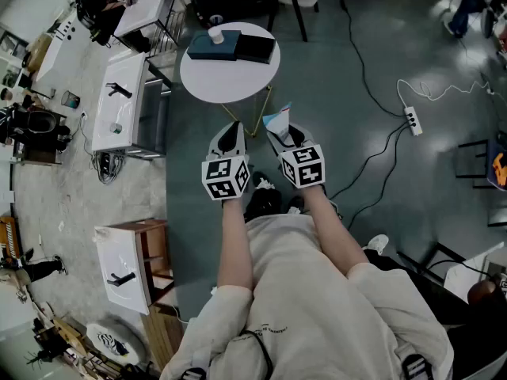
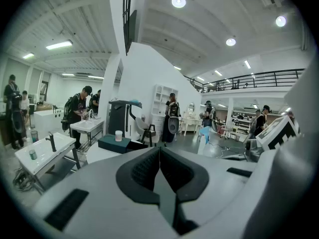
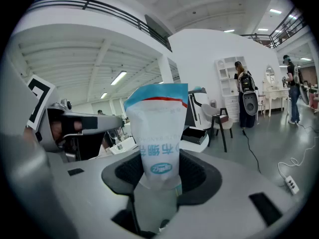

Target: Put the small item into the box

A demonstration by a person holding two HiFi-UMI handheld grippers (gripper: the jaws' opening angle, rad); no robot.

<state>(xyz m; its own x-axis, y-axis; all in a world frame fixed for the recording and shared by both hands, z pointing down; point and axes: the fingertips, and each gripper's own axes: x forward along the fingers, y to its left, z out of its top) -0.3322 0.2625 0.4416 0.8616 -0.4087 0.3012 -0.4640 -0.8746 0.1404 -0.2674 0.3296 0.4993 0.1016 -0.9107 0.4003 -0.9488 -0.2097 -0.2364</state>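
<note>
Upright, white packet [image 3: 158,133] clamped between right tongs [image 3: 159,178].

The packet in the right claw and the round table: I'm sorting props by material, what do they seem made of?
Packet: probably thin plastic film, smooth white with print, puffy, flat sealed top edge. Round table: top smooth matte white, maybe laminate or painted board; thin legs look like golden metal.

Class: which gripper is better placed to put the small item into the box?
Right. The right gripper holds the packet between its jaws; the left gripper is shut and empty. Both hang short of the box.
</note>
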